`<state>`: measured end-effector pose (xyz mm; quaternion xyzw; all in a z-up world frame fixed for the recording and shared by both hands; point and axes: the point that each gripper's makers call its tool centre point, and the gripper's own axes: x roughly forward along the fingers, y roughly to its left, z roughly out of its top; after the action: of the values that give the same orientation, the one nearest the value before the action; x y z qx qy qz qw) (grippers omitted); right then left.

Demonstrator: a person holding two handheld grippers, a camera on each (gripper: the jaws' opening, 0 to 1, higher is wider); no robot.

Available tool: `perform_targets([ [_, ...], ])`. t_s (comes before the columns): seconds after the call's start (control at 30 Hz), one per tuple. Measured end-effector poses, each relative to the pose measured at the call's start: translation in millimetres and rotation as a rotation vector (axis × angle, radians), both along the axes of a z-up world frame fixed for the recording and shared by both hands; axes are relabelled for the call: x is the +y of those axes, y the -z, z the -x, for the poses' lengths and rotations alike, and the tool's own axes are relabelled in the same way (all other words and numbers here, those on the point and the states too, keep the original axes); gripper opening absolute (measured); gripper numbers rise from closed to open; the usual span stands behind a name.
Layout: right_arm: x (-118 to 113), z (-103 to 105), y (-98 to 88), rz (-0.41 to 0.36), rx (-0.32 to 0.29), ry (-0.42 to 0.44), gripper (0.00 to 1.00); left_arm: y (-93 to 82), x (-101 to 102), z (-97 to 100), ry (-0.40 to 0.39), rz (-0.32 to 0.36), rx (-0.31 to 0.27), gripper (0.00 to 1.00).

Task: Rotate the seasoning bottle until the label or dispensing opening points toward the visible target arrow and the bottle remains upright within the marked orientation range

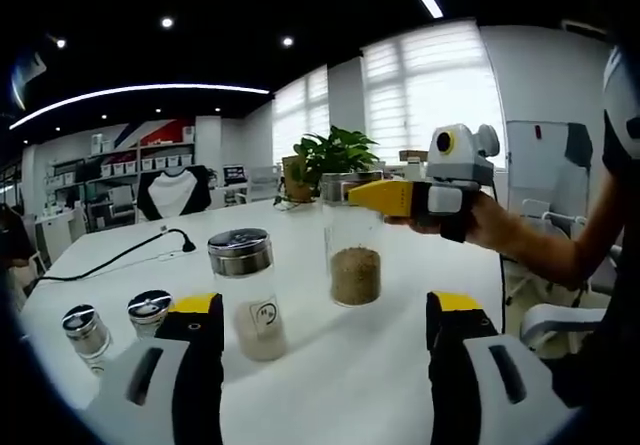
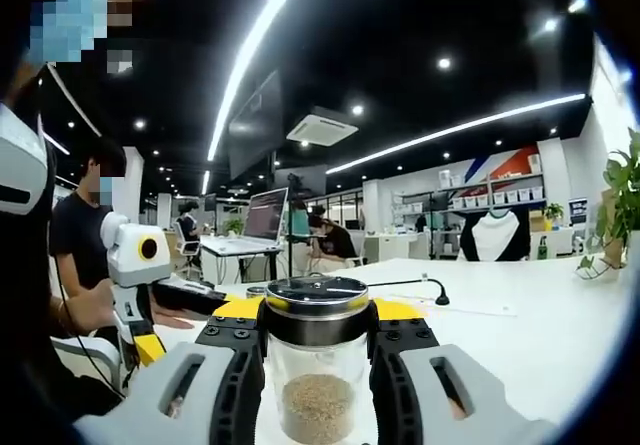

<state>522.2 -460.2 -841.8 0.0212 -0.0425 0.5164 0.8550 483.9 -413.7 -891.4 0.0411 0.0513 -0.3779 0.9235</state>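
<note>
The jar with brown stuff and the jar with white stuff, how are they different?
The brown jar is taller and holds brown grains; the white jar is shorter and holds pale powder. The right gripper grips the brown jar by its top, while the white jar stands free. Both are clear glass with silver lids, upright on the white table.

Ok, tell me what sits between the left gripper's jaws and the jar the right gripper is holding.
Only bare white table, as the left gripper view shows. The jar stands beyond the left gripper; the right gripper clamps it near the lid.
</note>
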Motion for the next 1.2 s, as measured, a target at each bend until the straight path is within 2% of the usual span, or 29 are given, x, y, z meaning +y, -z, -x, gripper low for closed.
perform_targets([
  [0.17,9,10,0.0,-0.006,-0.001,-0.073,0.37,-2.1,-3,1.0,0.013,-0.005,-0.012,0.86],
  [0.27,14,16,1.5,-0.003,-0.007,-0.107,0.37,-0.3,-9,6.7,0.047,-0.047,-0.039,0.85],
  [0.57,24,26,9.9,0.016,-0.004,-0.167,0.37,7.0,-20,13.0,0.083,-0.045,-0.019,0.83],
  [0.63,25,29,11.5,0.02,-0.004,-0.188,0.37,8.1,-21,15.0,0.096,-0.07,-0.032,0.83],
  [0.87,34,43,16.4,0.048,-0.019,-0.276,0.37,6.1,-25,16.8,0.111,-0.061,-0.042,0.82],
  [1.2,47,56,24.7,0.083,-0.017,-0.352,0.37,6.3,-23,15.7,0.126,-0.069,-0.055,0.78],
])
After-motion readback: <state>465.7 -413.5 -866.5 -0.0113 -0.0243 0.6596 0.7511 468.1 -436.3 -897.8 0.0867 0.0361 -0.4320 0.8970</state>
